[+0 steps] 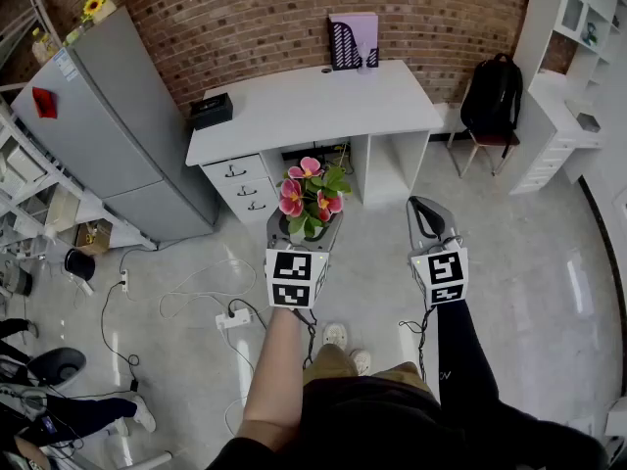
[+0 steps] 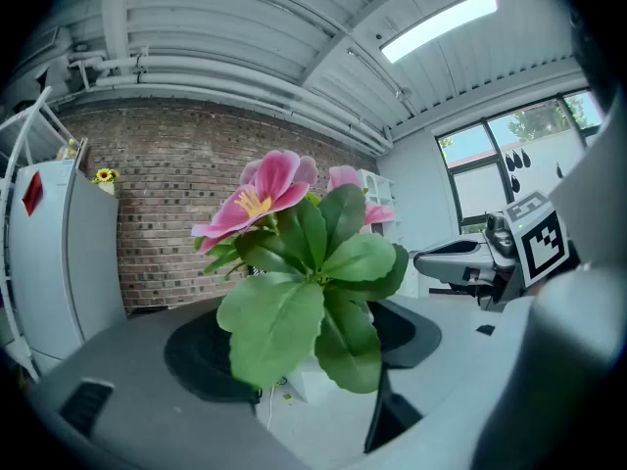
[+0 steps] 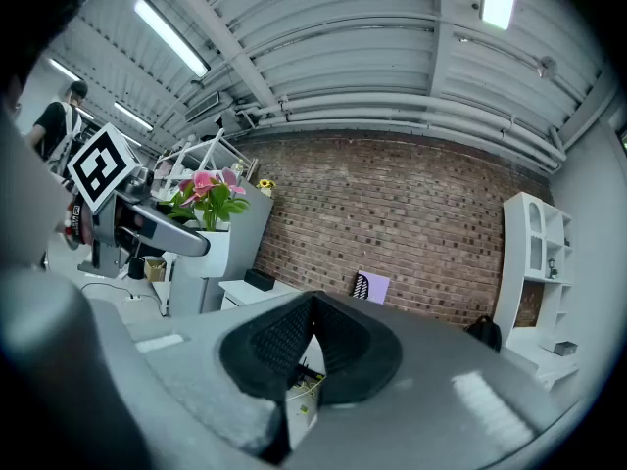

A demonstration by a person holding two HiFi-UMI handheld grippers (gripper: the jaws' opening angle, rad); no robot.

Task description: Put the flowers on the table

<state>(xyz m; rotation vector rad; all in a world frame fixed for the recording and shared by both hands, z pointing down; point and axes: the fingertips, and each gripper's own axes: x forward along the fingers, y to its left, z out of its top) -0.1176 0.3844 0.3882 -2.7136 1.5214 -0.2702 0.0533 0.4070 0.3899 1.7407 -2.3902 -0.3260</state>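
Observation:
Pink artificial flowers with green leaves [image 1: 312, 196] stand upright in a small white pot, and my left gripper [image 1: 306, 221] is shut on that pot, held in the air above the floor. In the left gripper view the flowers [image 2: 304, 272] fill the middle, with the pot's white body [image 2: 312, 382] between the two dark pads. My right gripper [image 1: 423, 206] hangs beside it to the right, shut and empty; in its own view the pads [image 3: 294, 336] meet at the tip. The white table [image 1: 294, 106] stands ahead, against the brick wall.
On the table sit a black box [image 1: 211, 111] at the left and a purple file holder [image 1: 354, 40] at the back. A grey fridge [image 1: 108, 135] stands to the left, a black backpack on a chair [image 1: 493, 94] to the right. Cables and a power strip [image 1: 233, 316] lie on the floor.

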